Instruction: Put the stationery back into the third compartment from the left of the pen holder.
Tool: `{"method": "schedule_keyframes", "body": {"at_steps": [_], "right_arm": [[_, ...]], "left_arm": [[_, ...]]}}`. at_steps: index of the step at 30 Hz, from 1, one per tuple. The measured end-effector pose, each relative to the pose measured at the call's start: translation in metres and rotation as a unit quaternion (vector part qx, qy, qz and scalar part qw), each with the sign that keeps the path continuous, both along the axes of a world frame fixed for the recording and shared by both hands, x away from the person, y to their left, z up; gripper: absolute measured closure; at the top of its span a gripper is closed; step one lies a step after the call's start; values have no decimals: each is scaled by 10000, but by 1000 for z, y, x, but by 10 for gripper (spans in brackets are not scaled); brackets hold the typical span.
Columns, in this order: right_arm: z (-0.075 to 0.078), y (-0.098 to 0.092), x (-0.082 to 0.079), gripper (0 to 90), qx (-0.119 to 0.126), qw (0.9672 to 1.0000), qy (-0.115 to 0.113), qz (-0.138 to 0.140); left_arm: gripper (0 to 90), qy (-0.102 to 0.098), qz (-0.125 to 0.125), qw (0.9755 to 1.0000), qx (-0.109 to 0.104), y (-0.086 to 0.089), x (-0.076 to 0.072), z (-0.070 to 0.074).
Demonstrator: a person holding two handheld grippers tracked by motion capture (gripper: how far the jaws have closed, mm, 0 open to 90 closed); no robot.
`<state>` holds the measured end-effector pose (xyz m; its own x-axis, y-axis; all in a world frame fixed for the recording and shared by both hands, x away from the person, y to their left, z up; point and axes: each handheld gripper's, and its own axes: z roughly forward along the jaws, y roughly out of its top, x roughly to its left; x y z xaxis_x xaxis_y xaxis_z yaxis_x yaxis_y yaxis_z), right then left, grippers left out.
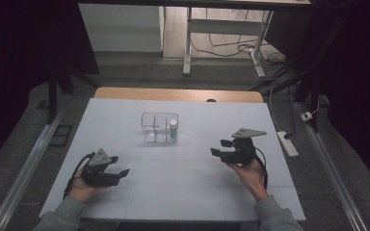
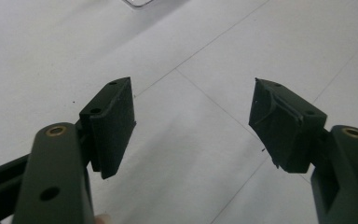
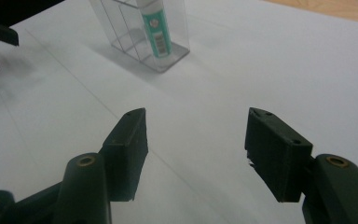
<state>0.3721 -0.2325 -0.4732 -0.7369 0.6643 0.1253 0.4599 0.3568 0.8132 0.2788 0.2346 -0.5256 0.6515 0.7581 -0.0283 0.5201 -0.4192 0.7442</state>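
White table (image 1: 125, 120) from above. Left gripper (image 1: 120, 173) and right gripper (image 1: 218, 148), both hand-held with jaws parted and empty, flank a clear divided box (image 1: 151, 127) holding an upright green-and-white tube (image 1: 173, 129), ahead of both.

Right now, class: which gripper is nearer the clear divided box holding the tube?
Right. The right gripper sits just right of the clear box; the left gripper lies farther away, nearer the person.
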Motion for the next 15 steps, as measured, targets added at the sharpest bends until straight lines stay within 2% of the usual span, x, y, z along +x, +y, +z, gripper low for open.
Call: {"method": "schedule_keyframes", "body": {"at_steps": [15], "right_arm": [[-10,-35,-25,365,-194,9998,15,-43]], "left_arm": [[307,11,-16,10000,4,-1,0,1]]}}
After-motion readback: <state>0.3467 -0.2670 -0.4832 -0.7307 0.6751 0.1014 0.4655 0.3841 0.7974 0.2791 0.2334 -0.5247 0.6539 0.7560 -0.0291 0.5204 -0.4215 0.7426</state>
